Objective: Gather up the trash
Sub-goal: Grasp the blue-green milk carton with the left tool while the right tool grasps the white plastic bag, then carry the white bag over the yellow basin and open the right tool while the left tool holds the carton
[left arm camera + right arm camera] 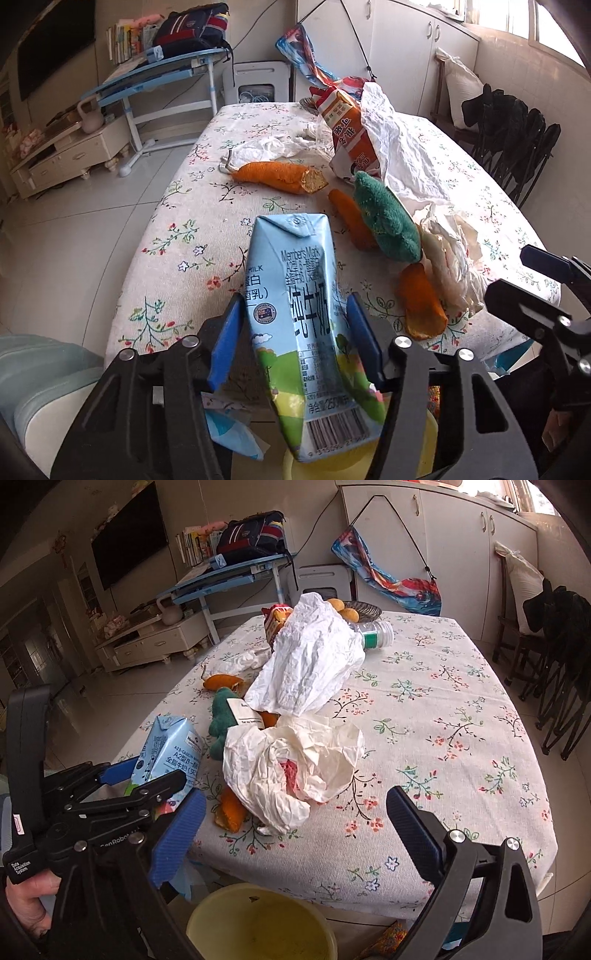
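Observation:
My left gripper (291,325) is shut on a light blue milk carton (306,332), held at the near table edge above a yellow bin (428,443). The carton (166,753) and the left gripper (122,779) also show at the left of the right wrist view. My right gripper (295,827) is open and empty, above the yellow bin (258,923) in front of the table. Crumpled white paper (295,764) lies just ahead of it. More white paper (310,657), orange peels (280,177), a green plush piece (388,218) and an orange carton (347,129) lie on the table.
The floral tablecloth table (443,720) has a plastic bottle (373,635) and a bowl of fruit (354,611) at the far end. A blue desk (155,77) stands behind on the left. Dark chairs (554,664) stand on the right.

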The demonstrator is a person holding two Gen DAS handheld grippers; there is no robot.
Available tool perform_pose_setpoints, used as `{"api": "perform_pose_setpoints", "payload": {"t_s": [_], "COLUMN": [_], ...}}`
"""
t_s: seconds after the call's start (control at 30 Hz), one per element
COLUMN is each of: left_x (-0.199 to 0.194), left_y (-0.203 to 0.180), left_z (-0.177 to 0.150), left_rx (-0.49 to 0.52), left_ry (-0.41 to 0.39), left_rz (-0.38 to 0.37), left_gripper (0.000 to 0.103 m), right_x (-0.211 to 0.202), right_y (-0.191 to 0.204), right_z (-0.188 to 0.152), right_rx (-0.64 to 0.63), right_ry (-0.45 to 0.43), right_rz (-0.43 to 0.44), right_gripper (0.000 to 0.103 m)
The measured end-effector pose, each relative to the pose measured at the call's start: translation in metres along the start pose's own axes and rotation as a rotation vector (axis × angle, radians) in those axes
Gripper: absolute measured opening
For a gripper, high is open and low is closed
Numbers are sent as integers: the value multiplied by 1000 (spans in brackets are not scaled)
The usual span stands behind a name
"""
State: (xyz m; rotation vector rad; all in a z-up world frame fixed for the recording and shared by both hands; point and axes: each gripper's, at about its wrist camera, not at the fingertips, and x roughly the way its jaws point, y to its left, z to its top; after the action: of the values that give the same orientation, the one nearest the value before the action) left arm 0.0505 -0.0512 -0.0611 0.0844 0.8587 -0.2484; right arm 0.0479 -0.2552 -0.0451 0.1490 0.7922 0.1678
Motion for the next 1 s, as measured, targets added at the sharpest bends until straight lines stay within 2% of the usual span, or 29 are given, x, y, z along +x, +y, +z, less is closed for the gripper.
{"api": "perform_pose_setpoints", "payload": {"t_s": [0.07,0.13,0.27,0.37,0.57,0.73,1.0], "left_x": [-1,-2,-6,-12,-22,-35,-51], "left_y": [5,9,3,0,8,16,15], "left_z": [2,3,2,1,-1,-6,-16], "left_rx": [-12,-21,13,27,-7,-49,-48], "left_ry": [-3,-9,-22,-43,-66,-116,-150], "left_rz": [-25,-41,-53,-49,-53,-75,-84], "left_gripper": [50,50,48,48,48,48,48], "right_x": [12,24,30,19,3,-13,-34], "right_y": [-3,-10,-24,-30,-36,-34,-9], "right_z": [4,5,1,0,-8,-8,-30], "right_rx": [17,55,131,158,193,199,103], "right_ry": [23,55,86,75,56,32,49], "right_rz": [7,29,82,110,131,155,183], "right_gripper": [94,84,51,34,31,31,31]}}
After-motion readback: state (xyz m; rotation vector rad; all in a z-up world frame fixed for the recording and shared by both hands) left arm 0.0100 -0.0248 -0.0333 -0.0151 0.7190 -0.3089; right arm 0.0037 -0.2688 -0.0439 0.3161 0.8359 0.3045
